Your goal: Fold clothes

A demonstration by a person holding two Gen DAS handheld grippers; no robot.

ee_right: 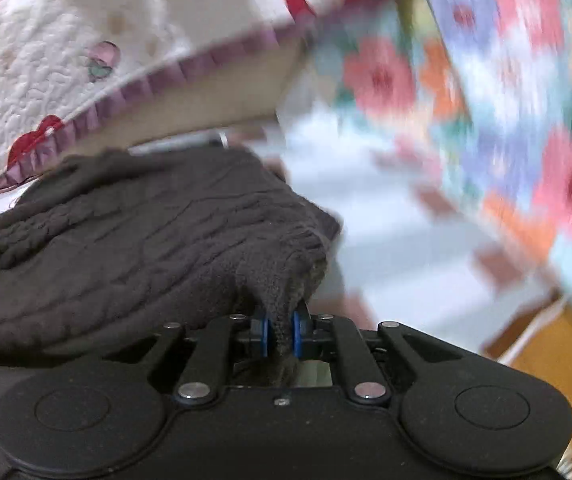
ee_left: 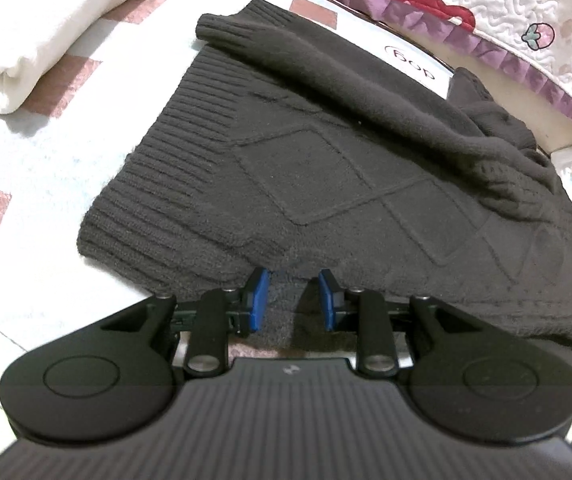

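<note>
I saw the dark knit sweater (ee_left: 326, 168) spread flat on the checked bedsheet (ee_left: 46, 168) directly ahead of my left gripper (ee_left: 293, 300), whose blue pads stood apart, low over its near edge. My right gripper (ee_right: 281, 336) pinched a bunched fold of the sweater (ee_right: 146, 240). Everything beyond it was motion-blurred.

Left gripper (ee_left: 293, 298) jaws apart; right gripper (ee_right: 281, 334) pinched.
</note>
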